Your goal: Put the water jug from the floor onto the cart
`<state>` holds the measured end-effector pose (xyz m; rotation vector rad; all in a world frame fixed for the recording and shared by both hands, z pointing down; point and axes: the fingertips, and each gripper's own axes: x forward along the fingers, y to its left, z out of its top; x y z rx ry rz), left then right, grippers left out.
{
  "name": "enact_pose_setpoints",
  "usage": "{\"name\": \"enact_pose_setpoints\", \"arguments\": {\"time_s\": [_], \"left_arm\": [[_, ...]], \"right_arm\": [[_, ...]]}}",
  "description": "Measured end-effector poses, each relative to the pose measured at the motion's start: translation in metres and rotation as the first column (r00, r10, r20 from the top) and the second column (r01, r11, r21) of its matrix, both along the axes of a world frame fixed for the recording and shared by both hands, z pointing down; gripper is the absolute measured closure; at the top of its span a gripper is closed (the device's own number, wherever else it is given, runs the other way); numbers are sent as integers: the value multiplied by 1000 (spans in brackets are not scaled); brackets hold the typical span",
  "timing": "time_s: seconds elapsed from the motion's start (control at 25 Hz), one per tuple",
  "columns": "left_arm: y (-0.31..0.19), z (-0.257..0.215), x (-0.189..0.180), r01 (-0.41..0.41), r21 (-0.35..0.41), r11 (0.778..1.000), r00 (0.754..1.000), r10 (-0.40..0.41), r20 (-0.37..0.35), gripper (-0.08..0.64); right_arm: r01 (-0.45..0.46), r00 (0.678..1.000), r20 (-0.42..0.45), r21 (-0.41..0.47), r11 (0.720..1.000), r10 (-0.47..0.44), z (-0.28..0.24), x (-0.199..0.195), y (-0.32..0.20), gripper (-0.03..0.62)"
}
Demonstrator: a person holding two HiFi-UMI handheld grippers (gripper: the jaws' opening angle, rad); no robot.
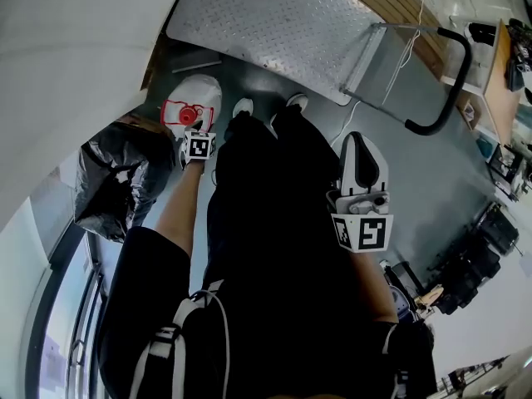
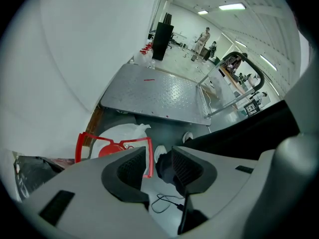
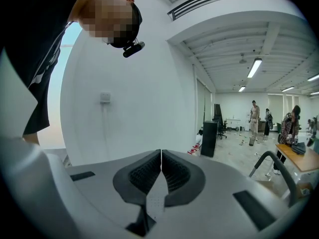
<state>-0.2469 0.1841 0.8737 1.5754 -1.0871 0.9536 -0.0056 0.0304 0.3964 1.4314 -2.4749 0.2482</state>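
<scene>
**Q:** Left hand-held gripper (image 2: pixel 158 156) status?
**A:** Jaws are held apart, empty. The water jug (image 2: pixel 118 135) is located on the floor (image 2: pixel 164 128) just ahead, the cart (image 2: pixel 154 96) beyond.
**Q:** Right hand-held gripper (image 3: pixel 161 156)?
**A:** Jaws are pressed together, empty.

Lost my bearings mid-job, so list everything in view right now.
water jug: one, white body with red cap and handle, on the floor by the wall
cart: one, silver tread-plate deck with black handle, just beyond the jug
bag: one, black, on the floor beside the jug
cable: one, dark, on the floor
bystanders: at least three, far across the room
shoes: two, white, the person's own
left hand-held gripper: one, white, jaws apart at the jug's red handle
right hand-held gripper: one, white, jaws together, nothing held
</scene>
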Motion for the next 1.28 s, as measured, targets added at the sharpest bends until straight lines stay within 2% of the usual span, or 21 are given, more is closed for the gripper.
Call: {"name": "enact_pose_setpoints", "arguments": {"time_s": [0.36, 0.56, 0.84, 1.08, 1.28], "left_arm": [[6, 19, -3, -6, -17, 1000, 1000, 6, -13, 403], [-3, 30, -2, -1, -12, 1000, 1000, 1, -22, 393], [-2, 48, 1, -27, -29, 999, 999, 26, -28, 391], [-1, 69, 2, -16, -54, 998, 999, 14, -41, 391], [-8, 82, 11, -27, -50, 998, 999, 25, -47, 391]], "right_arm": [[16, 1000, -15, 15, 1000, -15, 1, -1, 6, 574], [-17, 1000, 5, 1, 1000, 17, 10, 3, -1, 574], [10, 1000, 7, -27, 1000, -9, 31, -11, 4, 574], [-28, 999, 28, -66, 997, 30, 49, -1, -5, 574], [-11, 1000, 12, -96, 995, 12, 61, -1, -7, 574]]}}
